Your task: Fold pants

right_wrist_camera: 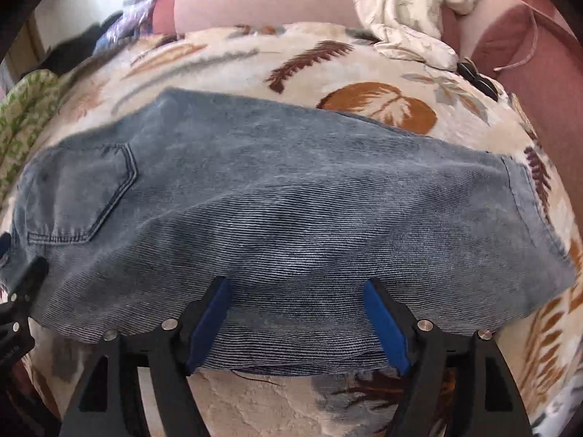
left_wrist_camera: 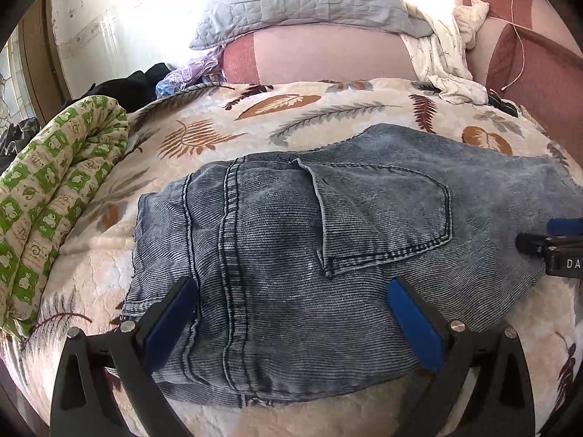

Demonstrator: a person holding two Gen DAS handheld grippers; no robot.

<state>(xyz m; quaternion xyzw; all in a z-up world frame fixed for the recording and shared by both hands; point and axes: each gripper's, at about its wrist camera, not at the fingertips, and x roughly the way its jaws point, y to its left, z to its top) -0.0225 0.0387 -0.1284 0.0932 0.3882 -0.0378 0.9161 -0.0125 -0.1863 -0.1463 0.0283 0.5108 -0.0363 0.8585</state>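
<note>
Denim pants point(right_wrist_camera: 277, 196) lying long axis left to right, near edge between spread fingers of right gripper point(right_wrist_camera: 297, 284); left gripper point(left_wrist_camera: 291, 284) likewise spread, empty.

From my left hand's camera I read the white capitals "DA" on the black plastic body of my right gripper point(left_wrist_camera: 561, 251), at the right edge of the picture where the rest of the word is cut off. The rolled green-and-cream patterned quilt point(left_wrist_camera: 54, 196) on the left carries small printed marks in its squares that look like lettering, but they are too small and warped for me to read. From my right hand's camera, I can make out no text at all.
</note>
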